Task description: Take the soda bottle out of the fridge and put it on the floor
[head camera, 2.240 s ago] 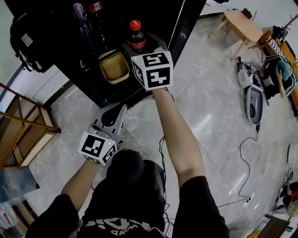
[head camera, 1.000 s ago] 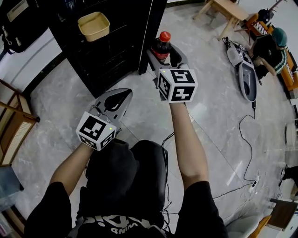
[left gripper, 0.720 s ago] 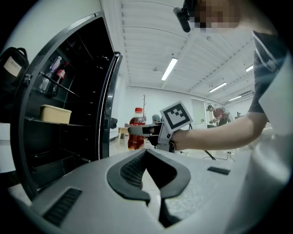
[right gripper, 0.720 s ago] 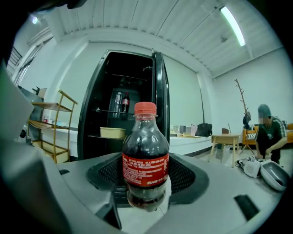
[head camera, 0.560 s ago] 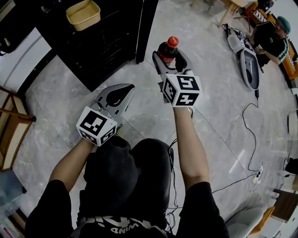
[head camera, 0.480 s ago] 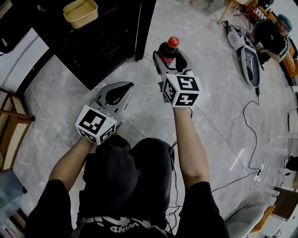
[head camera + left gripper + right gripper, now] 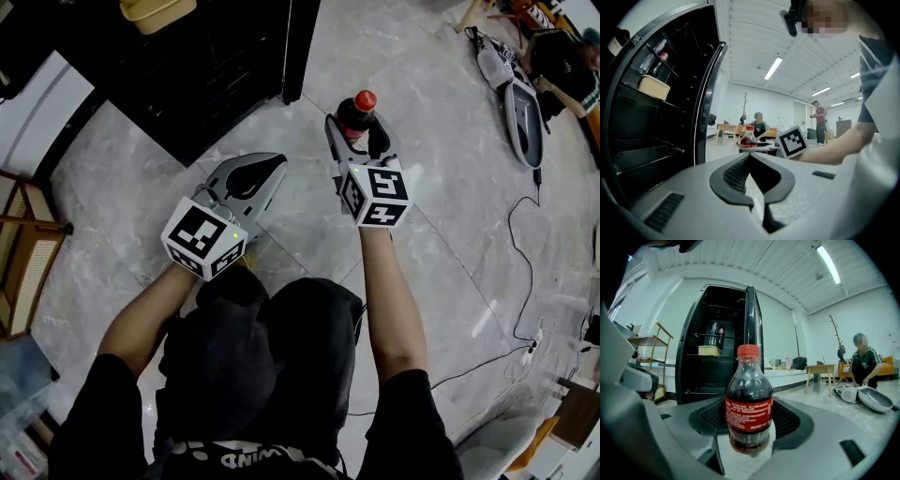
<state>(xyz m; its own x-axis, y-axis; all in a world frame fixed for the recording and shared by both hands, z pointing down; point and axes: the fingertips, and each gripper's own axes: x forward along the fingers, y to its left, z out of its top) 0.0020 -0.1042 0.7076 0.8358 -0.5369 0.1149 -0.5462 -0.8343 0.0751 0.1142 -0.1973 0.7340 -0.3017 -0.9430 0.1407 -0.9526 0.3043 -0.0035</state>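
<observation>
Nearest the person, the left tongs hung low over the grey marble floor, their two jaws pressed together with nothing between them. A little farther out, the right tongs were clamped on the waist of one soda bottle, which stood upright with its red cap on top and dark drink inside. The bottle was outside the fridge, over the floor just off the edge of the open door; whether its base touched the floor could not be told. Beyond it the black fridge stood open, with one beige tub on a shelf and two other bottles on the shelf above. Farthest off were one wooden table and one seated person.
</observation>
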